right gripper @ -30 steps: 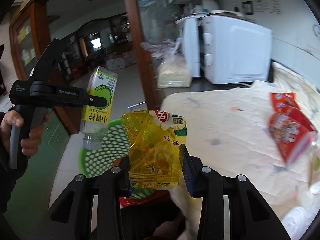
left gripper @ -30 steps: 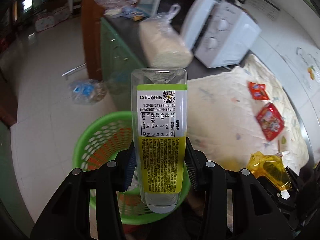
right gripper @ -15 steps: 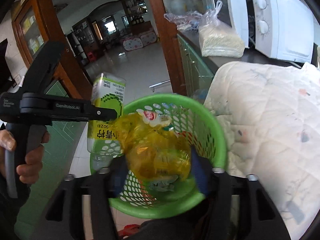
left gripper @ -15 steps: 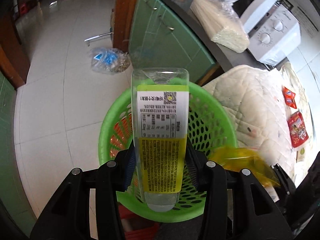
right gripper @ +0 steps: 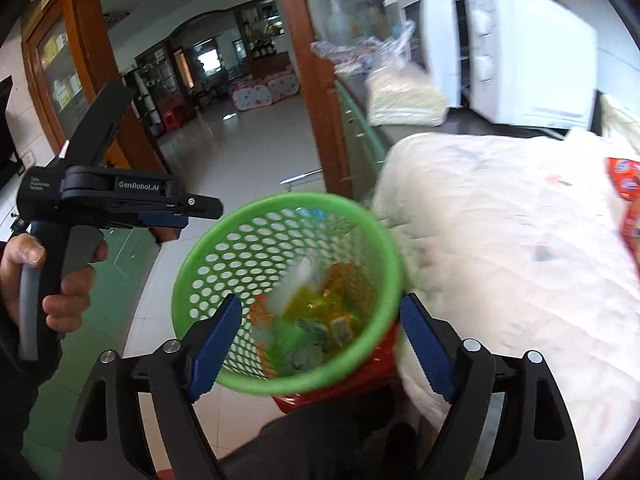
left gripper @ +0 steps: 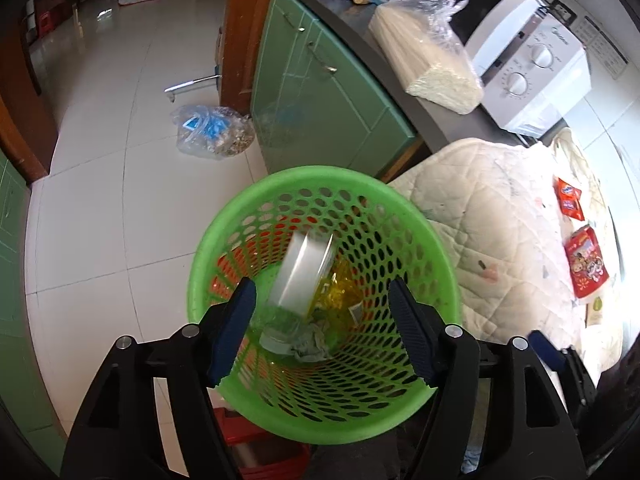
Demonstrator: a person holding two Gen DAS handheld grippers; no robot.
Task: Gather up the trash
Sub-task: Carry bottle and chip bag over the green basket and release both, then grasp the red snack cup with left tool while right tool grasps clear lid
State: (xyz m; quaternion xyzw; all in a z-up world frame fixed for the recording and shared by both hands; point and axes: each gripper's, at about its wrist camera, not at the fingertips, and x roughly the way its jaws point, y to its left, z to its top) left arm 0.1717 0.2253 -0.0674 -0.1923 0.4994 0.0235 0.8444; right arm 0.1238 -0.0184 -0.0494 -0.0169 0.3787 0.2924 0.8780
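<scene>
A green mesh trash basket (left gripper: 400,216) stands on the floor beside the quilt-covered table; it also shows in the right wrist view (right gripper: 280,202). Inside it lie the clear plastic bottle (left gripper: 304,272), blurred, and the yellow snack bag (left gripper: 342,292); both show in the right wrist view, the bottle (right gripper: 298,280) and the bag (right gripper: 320,304). My left gripper (left gripper: 322,320) is open and empty above the basket. My right gripper (right gripper: 320,340) is open and empty above the basket's near rim. The left gripper also shows in the right wrist view (right gripper: 176,216).
Two red snack packets (left gripper: 586,264) (left gripper: 568,200) lie on the white quilt (left gripper: 500,216). A microwave (left gripper: 532,64) and a bag of noodles (left gripper: 428,56) sit on the dark counter over green cabinets (left gripper: 320,80). A plastic bag (left gripper: 212,132) lies on the floor tiles.
Both grippers opened over the basket. The bottle dropped from the left gripper and the yellow bag from the right one into the basket.
</scene>
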